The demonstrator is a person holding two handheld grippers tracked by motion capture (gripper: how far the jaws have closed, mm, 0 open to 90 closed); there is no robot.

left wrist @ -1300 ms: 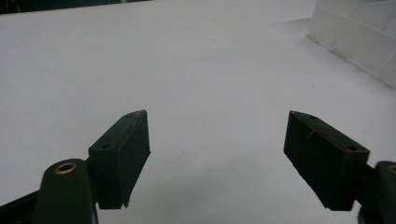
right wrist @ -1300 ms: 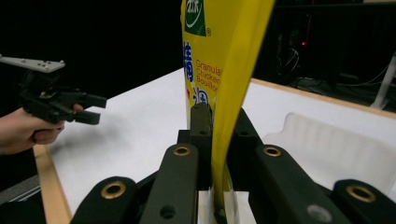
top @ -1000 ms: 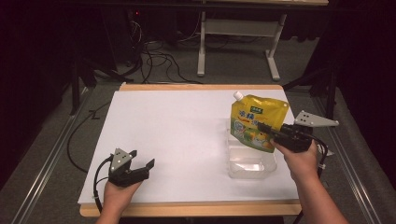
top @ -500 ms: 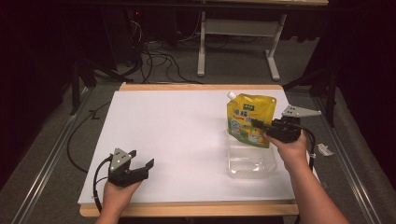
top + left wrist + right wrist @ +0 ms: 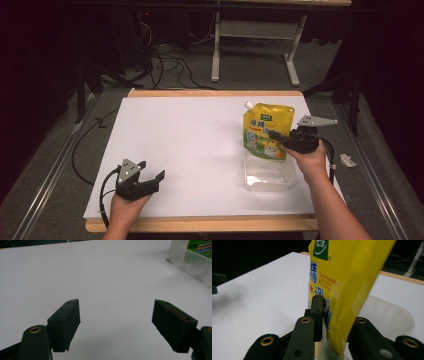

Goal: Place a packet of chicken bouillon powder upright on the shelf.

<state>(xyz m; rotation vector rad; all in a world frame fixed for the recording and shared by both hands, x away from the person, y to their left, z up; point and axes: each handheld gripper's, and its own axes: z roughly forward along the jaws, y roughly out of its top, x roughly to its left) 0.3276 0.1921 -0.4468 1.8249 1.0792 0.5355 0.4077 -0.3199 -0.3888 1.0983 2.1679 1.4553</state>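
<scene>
Pouch (image 5: pixel 266 131) lower, in R gripper (image 5: pixel 278 137)

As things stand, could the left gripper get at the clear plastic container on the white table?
Probably yes: the left gripper is open and empty, with bare white table between it and the clear plastic container, though the yellow pouch stands in it.

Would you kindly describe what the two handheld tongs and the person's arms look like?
Both the left tongs and right tongs are black two-jaw tools with blocky rectangular pads and brass-coloured rivets. Each carries a grey three-cornered plate on top and trails a black cable. The forearms show no sleeves.
</scene>
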